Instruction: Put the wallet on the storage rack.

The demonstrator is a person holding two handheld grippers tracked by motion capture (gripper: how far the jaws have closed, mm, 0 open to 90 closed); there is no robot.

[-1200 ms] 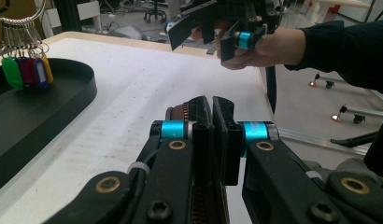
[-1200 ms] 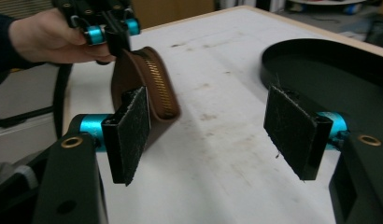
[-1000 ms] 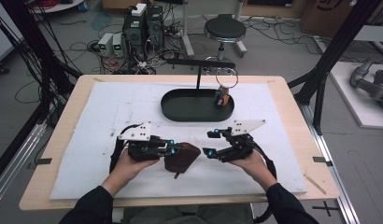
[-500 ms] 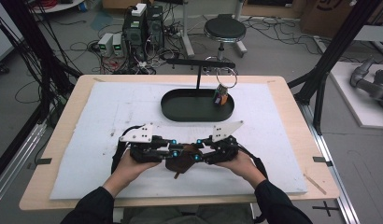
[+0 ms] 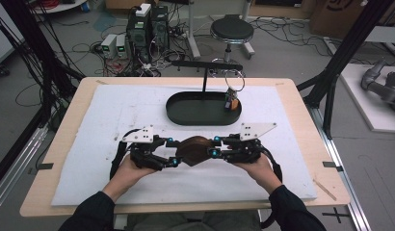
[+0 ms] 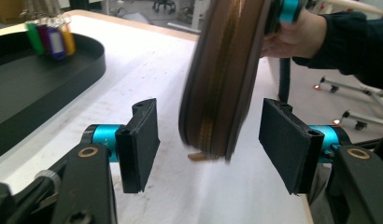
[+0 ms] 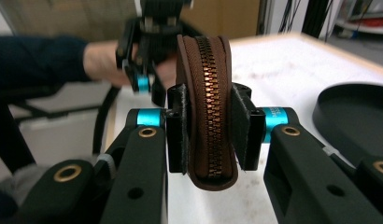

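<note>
A brown zippered pouch point(image 5: 193, 150) hangs just above the white mat point(image 5: 138, 106), between my two grippers. My right gripper point(image 5: 214, 147) is shut on it: in the right gripper view both pads press the pouch point(image 7: 208, 107) on either side of its zip, the right gripper point(image 7: 208, 130) having just been closing. My left gripper point(image 5: 172, 152) stands open after its jaws have just been opening. In the left gripper view the pouch point(image 6: 222, 79) hangs between the left gripper point(image 6: 213, 140) pads with a gap on each side.
A black oval tray point(image 5: 176, 115) sits on the mat beyond the grippers, with a bunch of keys with coloured tags point(image 5: 230, 102) hanging at its right end from a black stand point(image 5: 205, 65). The table's front edge is close behind the hands.
The right gripper came in from the right and closed on the pouch. The left gripper, which held the pouch before, has opened and let go of it.
</note>
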